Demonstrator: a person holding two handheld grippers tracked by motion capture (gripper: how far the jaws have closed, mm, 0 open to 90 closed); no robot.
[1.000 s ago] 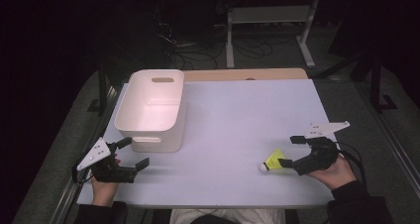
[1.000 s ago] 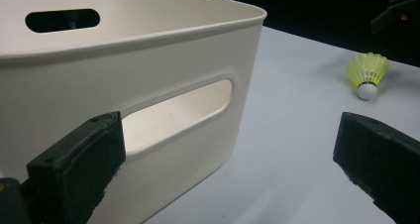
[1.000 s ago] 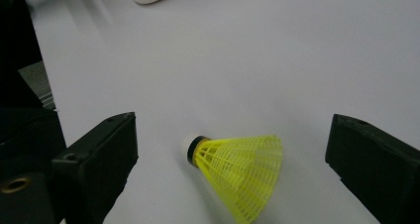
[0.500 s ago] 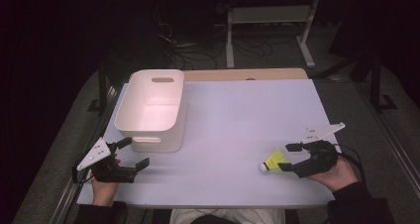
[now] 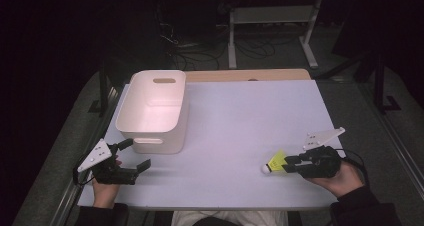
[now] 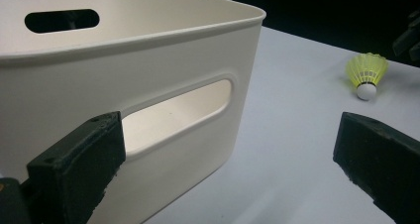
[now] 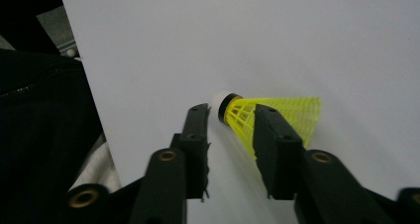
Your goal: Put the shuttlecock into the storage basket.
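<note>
On the white table [image 5: 225, 116], a yellow birdie [image 5: 274, 163] lies near the front right edge, the right gripper [image 5: 291, 162] has its jaws a little apart around it, and the left gripper [image 5: 135, 156] sits wide open by the white bin [image 5: 150, 136].
</note>
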